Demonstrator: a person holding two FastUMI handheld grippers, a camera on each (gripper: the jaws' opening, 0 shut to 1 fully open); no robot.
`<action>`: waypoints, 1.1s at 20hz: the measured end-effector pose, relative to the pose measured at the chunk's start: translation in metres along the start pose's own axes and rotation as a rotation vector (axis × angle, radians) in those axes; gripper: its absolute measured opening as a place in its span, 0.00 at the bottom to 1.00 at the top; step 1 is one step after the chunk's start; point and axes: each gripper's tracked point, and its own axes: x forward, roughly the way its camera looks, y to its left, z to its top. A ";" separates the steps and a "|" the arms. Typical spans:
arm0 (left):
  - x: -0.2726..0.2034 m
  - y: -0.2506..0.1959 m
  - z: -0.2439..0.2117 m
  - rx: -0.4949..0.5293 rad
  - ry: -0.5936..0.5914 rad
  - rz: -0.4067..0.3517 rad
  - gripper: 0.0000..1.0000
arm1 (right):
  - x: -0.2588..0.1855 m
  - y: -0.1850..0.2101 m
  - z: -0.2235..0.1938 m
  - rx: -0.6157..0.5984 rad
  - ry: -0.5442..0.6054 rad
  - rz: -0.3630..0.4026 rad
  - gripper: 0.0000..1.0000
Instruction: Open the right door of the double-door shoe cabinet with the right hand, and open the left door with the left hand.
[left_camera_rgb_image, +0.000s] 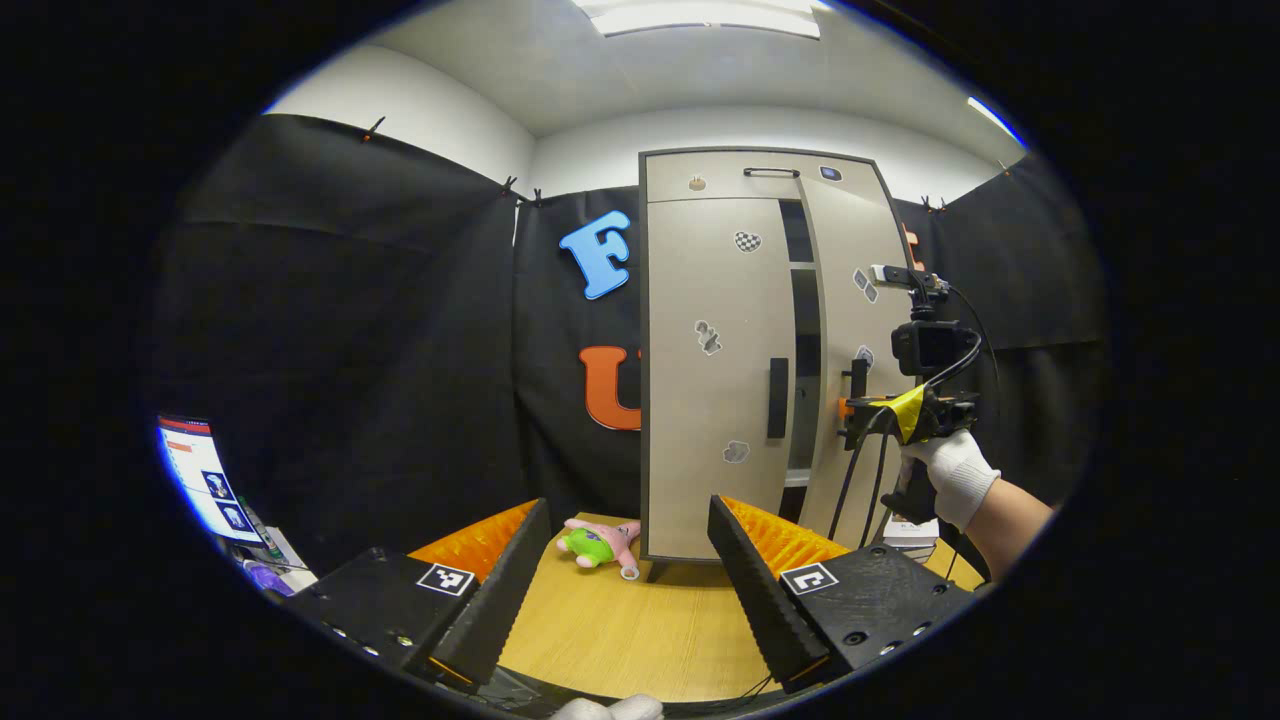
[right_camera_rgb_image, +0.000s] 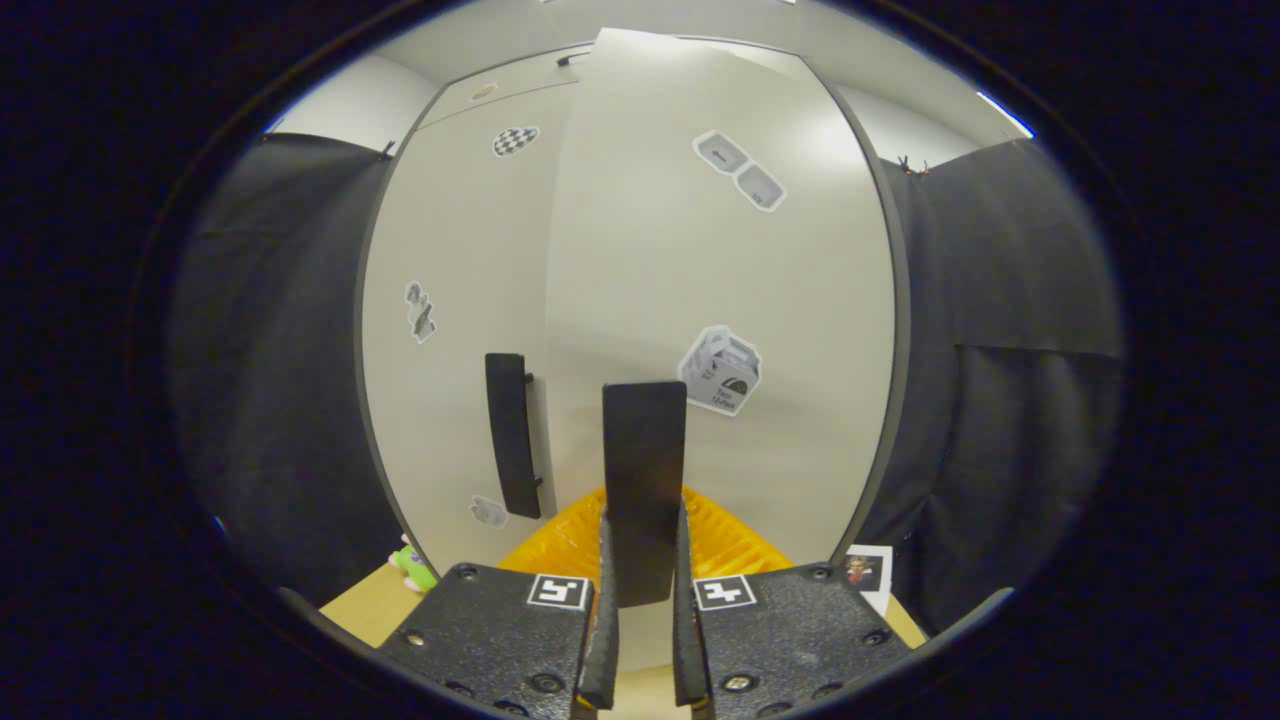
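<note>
1. One shoe cabinet (left_camera_rgb_image: 720, 350), tall and grey, standing on your wooden table (left_camera_rgb_image: 640, 630) against the black cloth wall.
2. Two doors. The left door (left_camera_rgb_image: 712, 380) sits flush and closed. The right door (left_camera_rgb_image: 850, 350) is swung partly out, with a dark gap and shelf edges visible between the two.
3. Two black vertical handles: the left handle (left_camera_rgb_image: 777, 398) on the closed door, untouched, and the right handle (right_camera_rgb_image: 645, 480) held in your right gripper.
4. One drawer front above the doors, with one black bar pull (left_camera_rgb_image: 771, 172).
5. Your right gripper (right_camera_rgb_image: 643, 610): its two fingers are closed against both sides of the right handle. In the left gripper view it is held at the right door by one white-gloved hand (left_camera_rgb_image: 950, 475).
6. Your left gripper (left_camera_rgb_image: 630, 570): its two fingers are spread wide apart, nothing between them, well back from the cabinet and pointed at it.
7. One pink and green plush toy (left_camera_rgb_image: 600, 543) lying on the table just beside the cabinet's left foot.
8. Several stickers on the door fronts; you cannot count them exactly.
9. One lit screen (left_camera_rgb_image: 205, 480) at the far left.
</note>
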 end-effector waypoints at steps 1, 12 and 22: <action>-0.002 -0.002 0.000 -0.002 -0.002 -0.010 0.95 | -0.008 -0.004 -0.001 0.000 0.000 0.000 0.25; -0.017 -0.042 -0.001 -0.019 -0.008 -0.138 0.95 | -0.091 -0.084 -0.010 0.011 -0.002 -0.078 0.19; -0.018 -0.107 0.013 -0.009 -0.017 -0.201 0.95 | -0.111 -0.163 -0.008 -0.010 -0.002 -0.040 0.04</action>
